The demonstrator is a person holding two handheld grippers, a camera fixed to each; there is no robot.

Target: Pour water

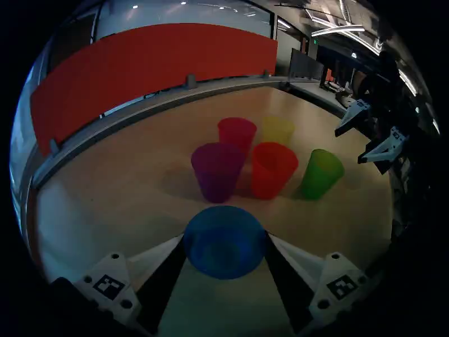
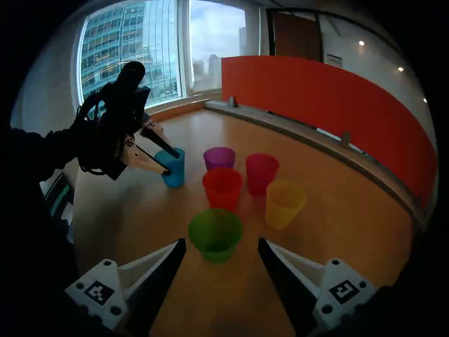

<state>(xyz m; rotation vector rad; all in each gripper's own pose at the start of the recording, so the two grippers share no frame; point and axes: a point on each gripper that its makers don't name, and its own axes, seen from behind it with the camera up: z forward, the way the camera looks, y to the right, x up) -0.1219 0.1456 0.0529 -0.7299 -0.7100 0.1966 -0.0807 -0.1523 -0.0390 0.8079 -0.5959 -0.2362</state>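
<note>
We see the left gripper [image 1: 224, 237] pinching the translucent blue plastic cup [image 1: 224, 250]. The fingers of the right gripper [image 2: 221, 241] stand spread, short of the translucent green plastic cup [image 2: 215, 227].

A pale wooden table [image 1: 112, 191] ran back to a grey rail [image 1: 146, 109] along its far edge, and a long red panel [image 1: 151, 62] stood upright just behind that rail. In the right gripper view, tall windows [image 2: 213, 45] past the table's end looked onto glass towers [image 2: 118, 50] under a cloudy sky, with a brown door [image 2: 294, 36] near the panel's end. Strip lights [image 1: 337, 29] glowed on the dark ceiling in the left gripper view.
</note>
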